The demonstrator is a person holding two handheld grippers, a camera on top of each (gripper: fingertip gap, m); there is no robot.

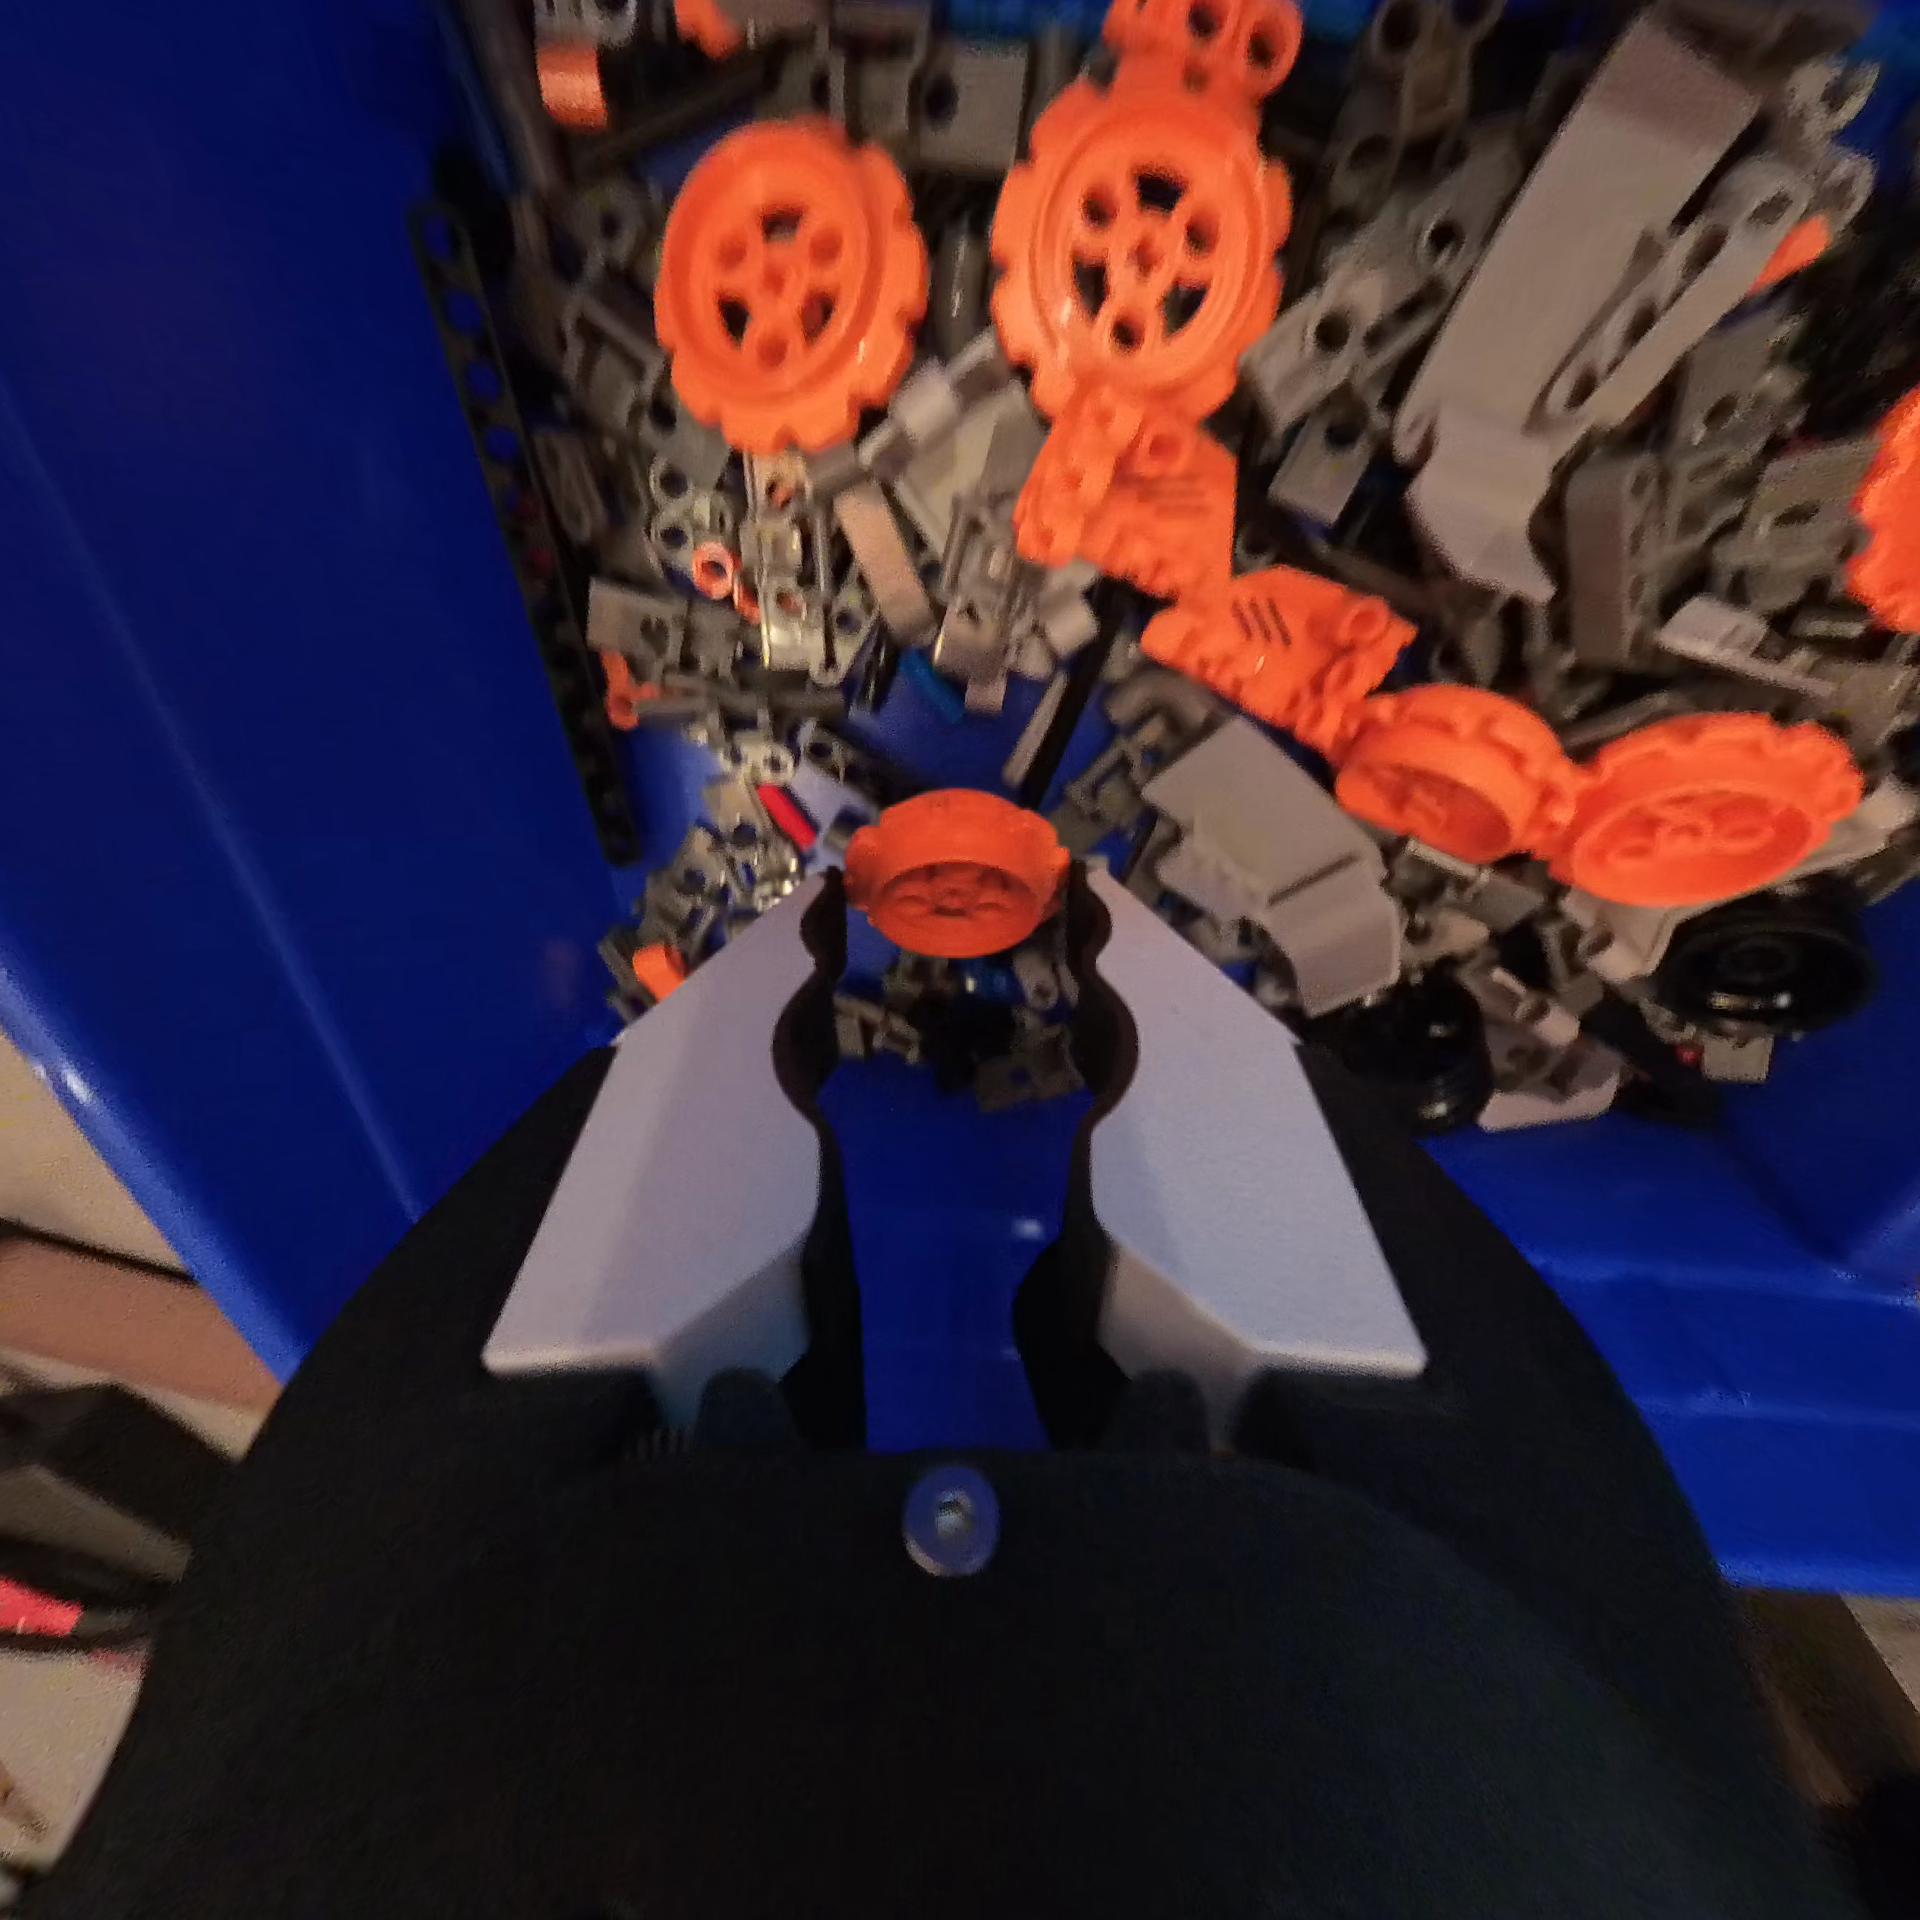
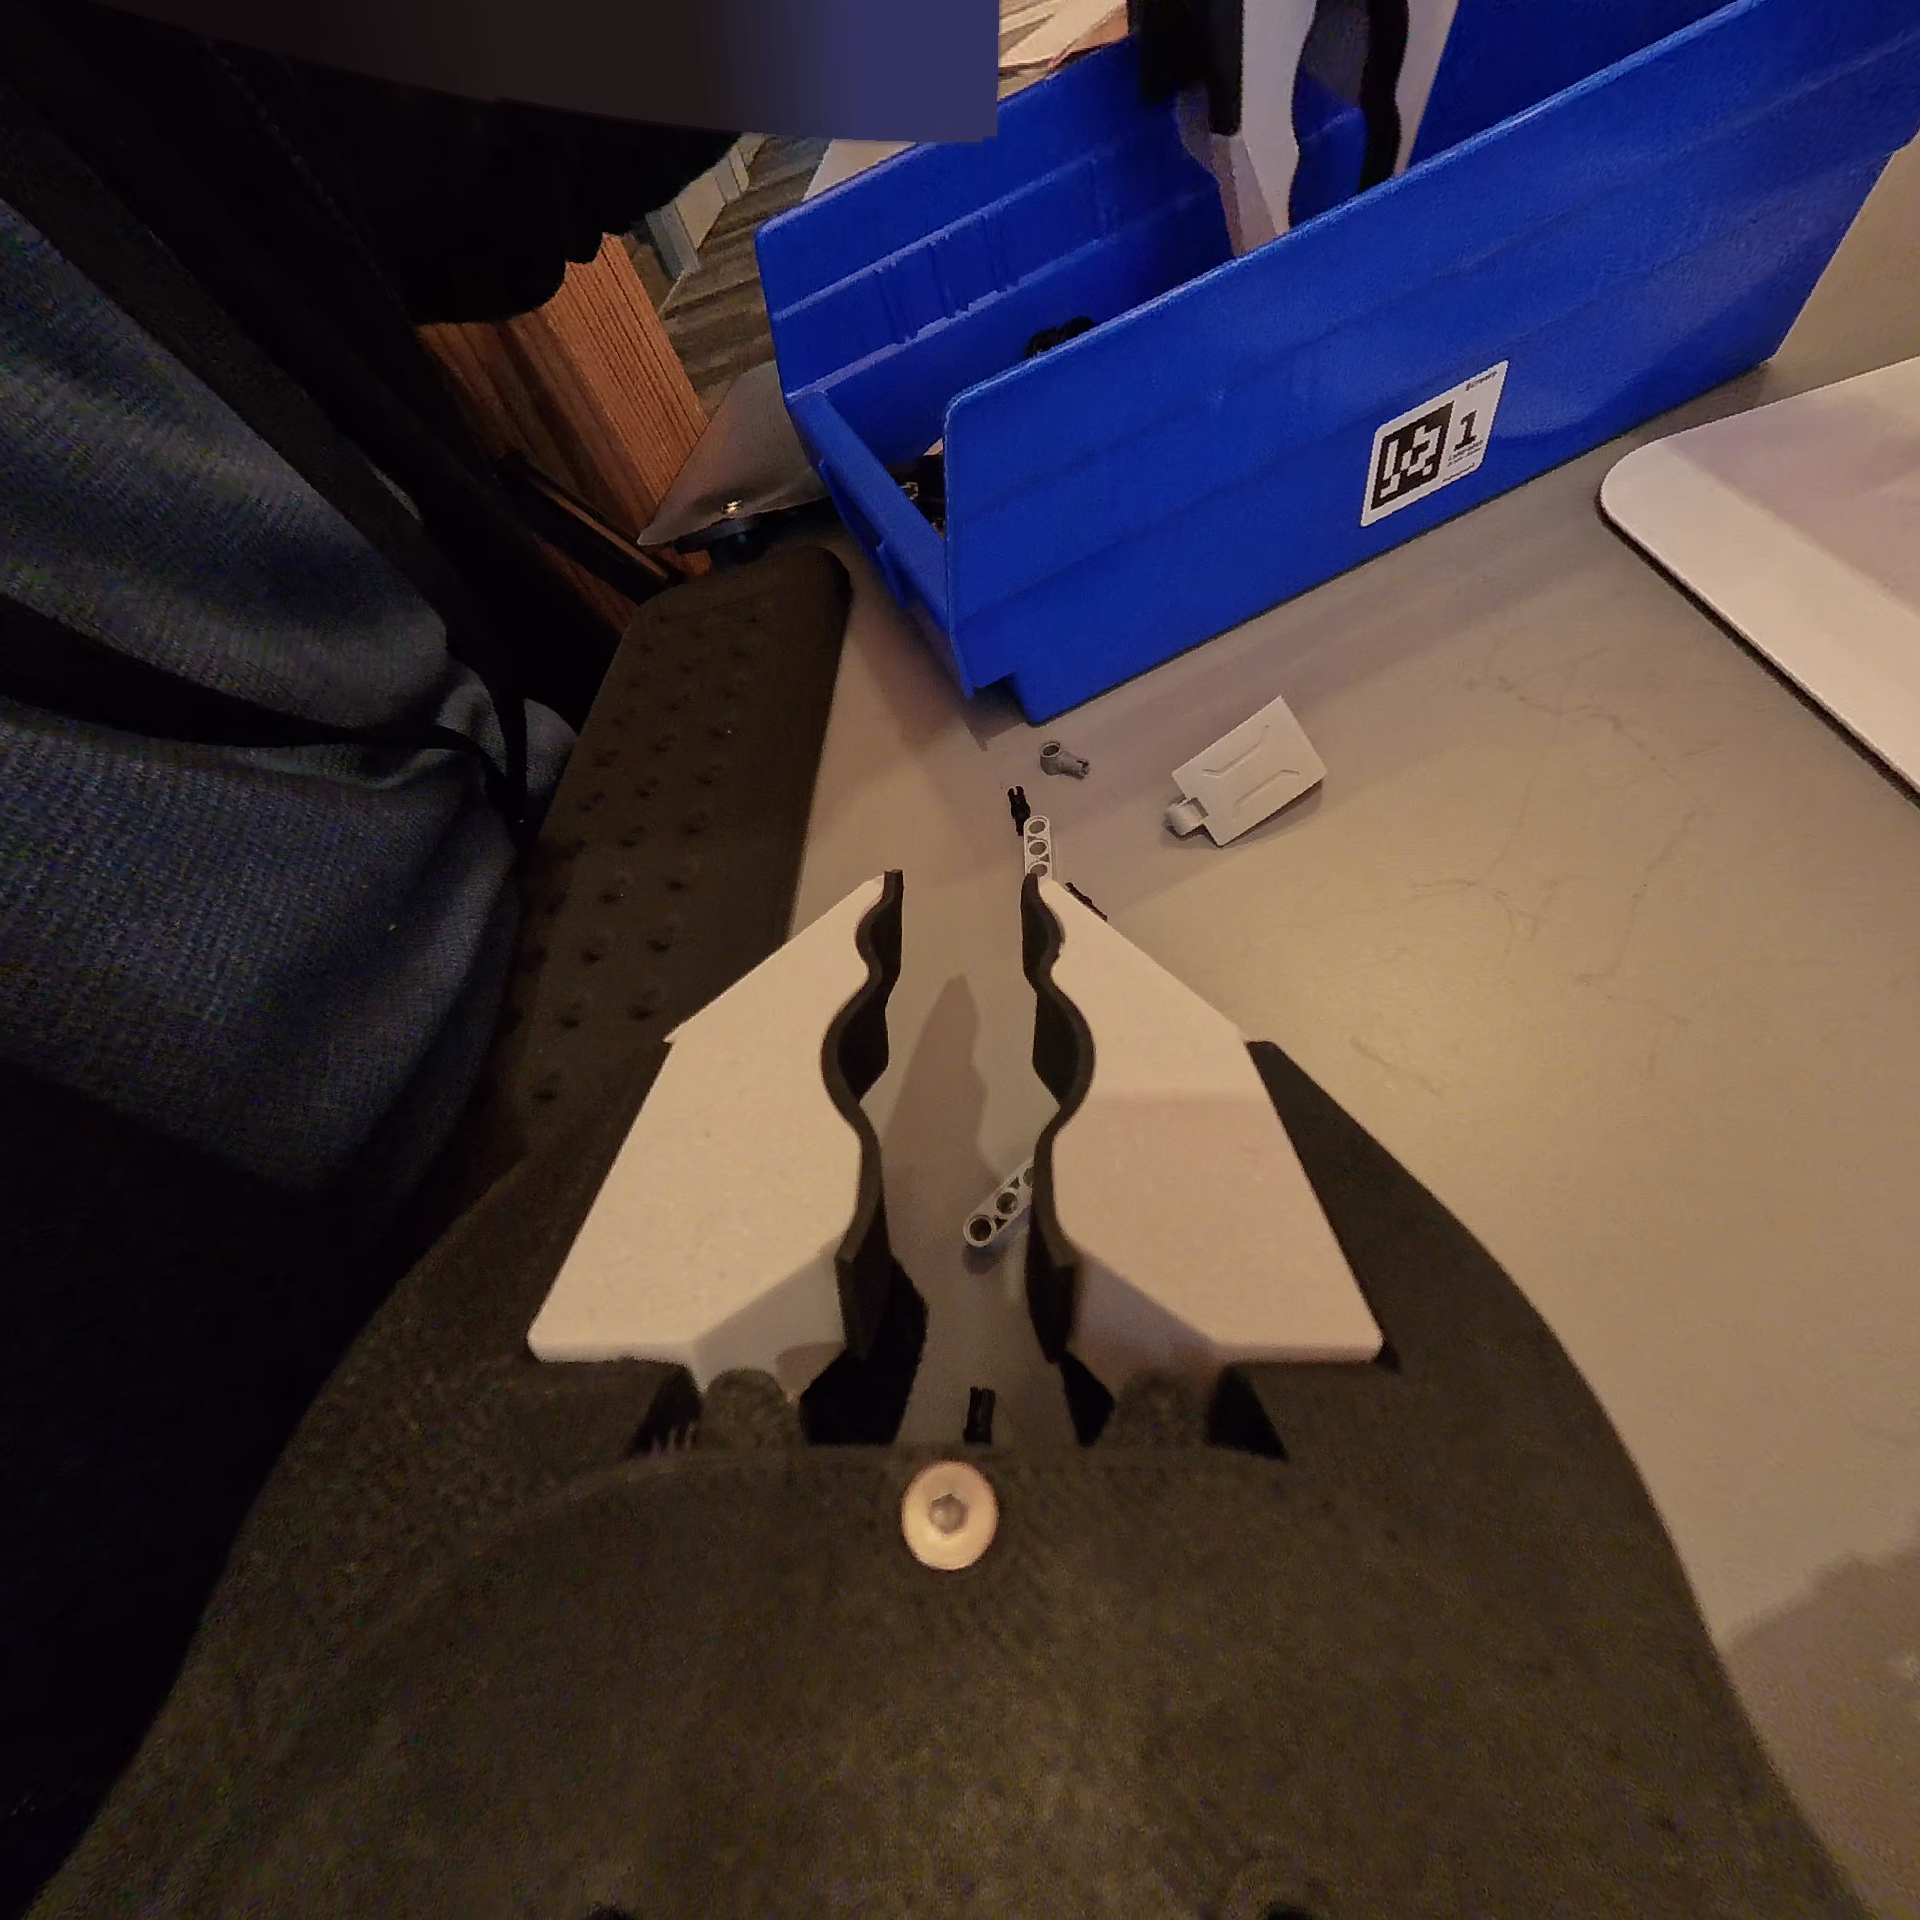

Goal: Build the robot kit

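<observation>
The left tool (image 1: pixel 956 883) hung inside a deep blue plastic bin (image 1: pixel 260 727), its two grey fingers closed on the rim of a small orange toothed plastic wheel (image 1: pixel 956 871) lifted just clear of a heap of grey and orange construction-toy parts (image 1: pixel 1143 468). The hold was at the very fingertips — to my eye a light pinch on a round edge, so a jolt or tilt could have let the wheel twist out and drop back into the heap. The right tool (image 2: pixel 961 883) hovered low over the grey counter (image 2: pixel 1455 1039), jaws a little apart and empty, with a short grey perforated beam (image 2: pixel 1000 1210) lying on the counter below them, near a flat grey panel piece (image 2: pixel 1252 774).
</observation>
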